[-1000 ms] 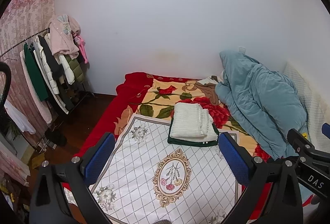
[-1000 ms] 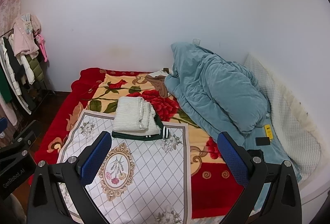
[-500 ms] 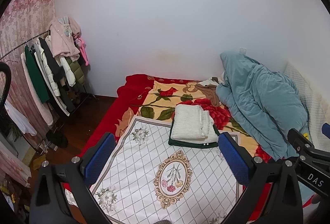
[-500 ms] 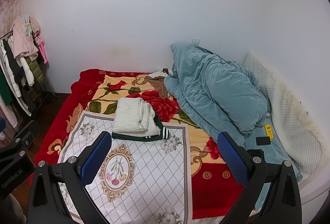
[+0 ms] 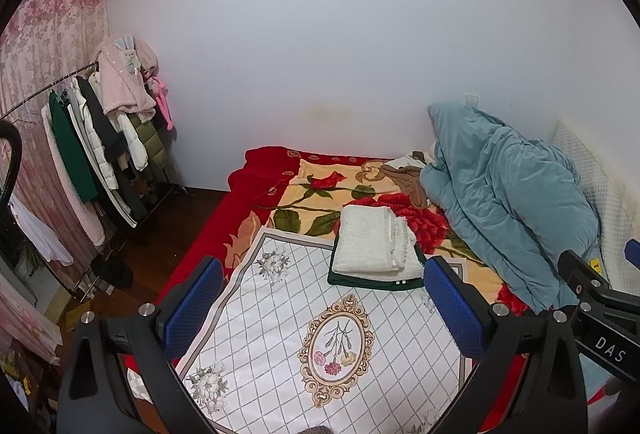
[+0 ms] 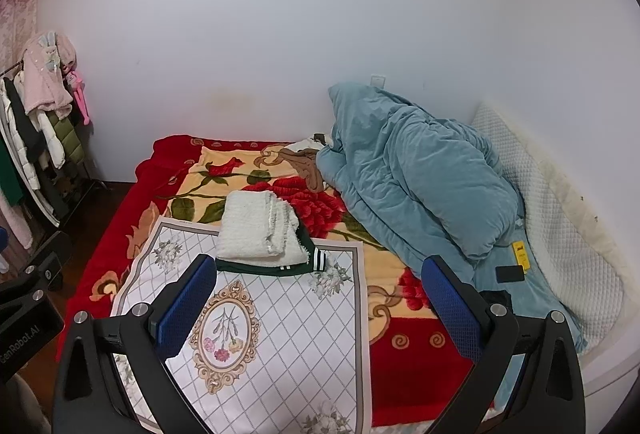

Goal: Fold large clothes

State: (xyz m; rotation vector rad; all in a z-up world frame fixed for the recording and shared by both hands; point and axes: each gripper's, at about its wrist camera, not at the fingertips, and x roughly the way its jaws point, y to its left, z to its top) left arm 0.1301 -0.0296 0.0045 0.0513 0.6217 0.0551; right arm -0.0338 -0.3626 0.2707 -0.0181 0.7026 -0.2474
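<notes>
A folded white fluffy garment [image 5: 372, 240] [image 6: 260, 230] lies on top of a folded dark green garment [image 5: 372, 280] [image 6: 272, 268] with white stripes at its cuff. The stack rests at the far edge of a white floral mat [image 5: 320, 334] [image 6: 272, 334] spread on the bed. My left gripper [image 5: 320, 308] hangs open above the mat, short of the stack, holding nothing. My right gripper [image 6: 320, 308] is open too and empty, above the mat's near right part. A brown garment [image 5: 408, 182] [image 6: 308, 164] lies crumpled near the wall.
A red rose-print blanket [image 5: 304, 194] covers the bed. A bunched teal duvet [image 5: 508, 202] [image 6: 416, 178] fills the right side, with a yellow item [image 6: 520, 252] and a black item [image 6: 510, 274] on it. A clothes rack [image 5: 100, 138] stands at the left over dark floor.
Both cameras have drawn back and tipped slightly up, so the bed and stack sit a little lower in view. Both grippers stay open and the stack has not moved.
</notes>
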